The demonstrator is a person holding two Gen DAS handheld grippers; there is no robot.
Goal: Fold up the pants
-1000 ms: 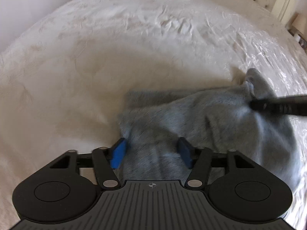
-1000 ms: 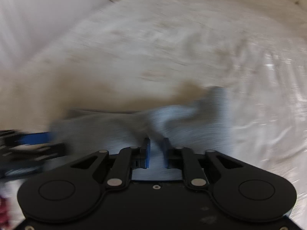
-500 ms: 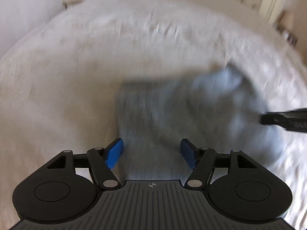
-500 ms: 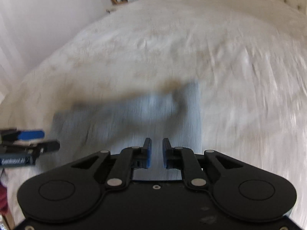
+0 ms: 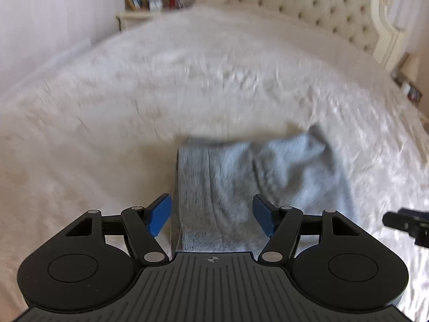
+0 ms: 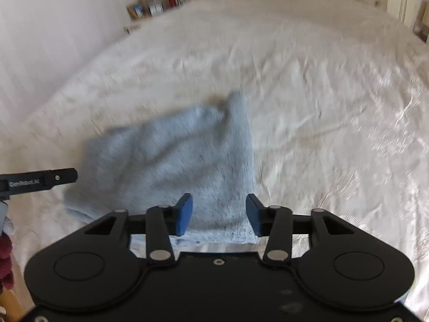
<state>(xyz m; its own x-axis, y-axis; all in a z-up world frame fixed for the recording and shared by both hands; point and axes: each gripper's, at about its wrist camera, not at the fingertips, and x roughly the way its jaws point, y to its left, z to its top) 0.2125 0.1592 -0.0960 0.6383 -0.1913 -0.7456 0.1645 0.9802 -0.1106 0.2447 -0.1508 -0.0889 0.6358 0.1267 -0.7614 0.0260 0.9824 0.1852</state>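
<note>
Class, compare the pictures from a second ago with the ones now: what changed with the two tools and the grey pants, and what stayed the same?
The right tool, nearly shut over the grey knitted pants a second ago, has opened and let go. Both tools have drawn back from the cloth, so more of the cream bedspread shows. The left tool stays open, and the pants stay folded on the bed.

Grey pants [image 5: 257, 185] lie folded into a compact bundle on a cream bedspread [image 5: 134, 107], one corner of the cloth peaked up at the far right; the left gripper [image 5: 211, 214] hovers at the bundle's near edge with its blue-padded fingers [image 5: 159, 213] spread wide and nothing between them but the fabric below. The tip of the right gripper [image 5: 407, 225] shows at the right edge, apart from the cloth; a tufted headboard [image 5: 308, 8] and a cluttered bedside shelf [image 5: 152, 2] stand beyond, the whole scene slightly blurred.
</note>
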